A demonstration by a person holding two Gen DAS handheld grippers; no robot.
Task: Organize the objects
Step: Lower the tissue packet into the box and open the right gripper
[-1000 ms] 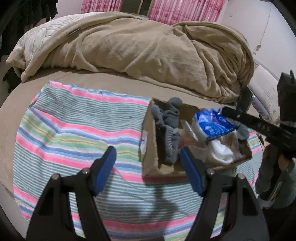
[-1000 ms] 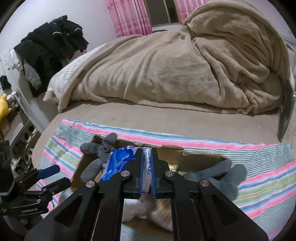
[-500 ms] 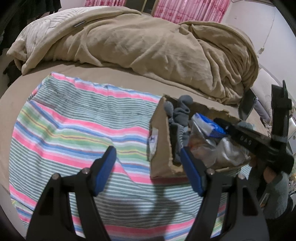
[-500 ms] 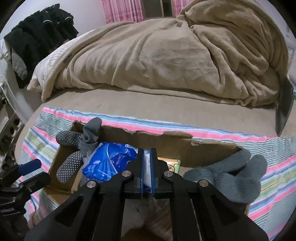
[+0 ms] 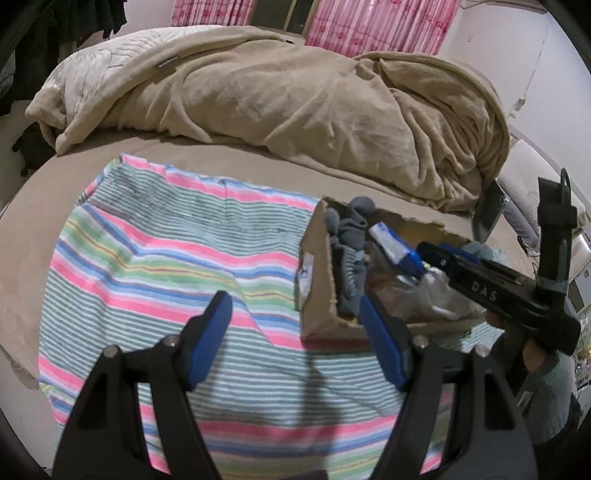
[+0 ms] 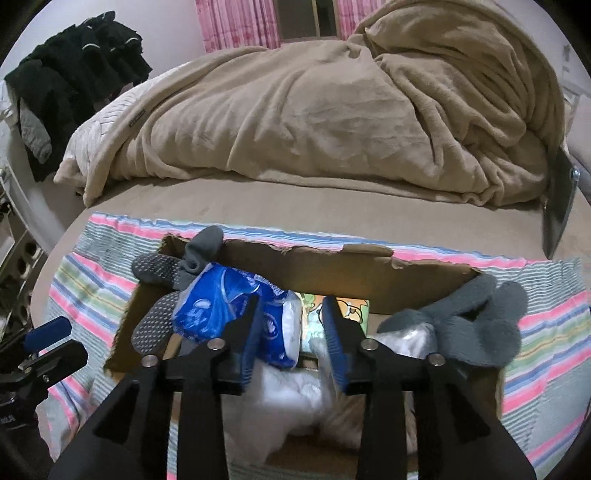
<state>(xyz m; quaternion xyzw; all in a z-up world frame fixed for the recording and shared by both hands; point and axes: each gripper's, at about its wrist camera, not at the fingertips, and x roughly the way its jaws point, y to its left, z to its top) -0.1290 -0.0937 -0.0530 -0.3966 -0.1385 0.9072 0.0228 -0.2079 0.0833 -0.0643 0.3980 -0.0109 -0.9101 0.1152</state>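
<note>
A torn cardboard box sits on a striped cloth on the bed. In it lie a blue and white plastic pack, grey dotted socks, white soft items and a colourful flat item. Grey socks hang over its right wall. My right gripper is open just above the box, the pack resting against its left finger. My left gripper is open and empty over the cloth, left of the box. The right gripper also shows in the left wrist view.
A rumpled tan blanket covers the back of the bed. Dark clothes hang at the far left. A dark flat panel stands at the bed's right edge. Pink curtains are behind.
My right gripper has opened and let go of the blue and white pack, which now lies in the box. The left gripper has drawn back a little, still open.
</note>
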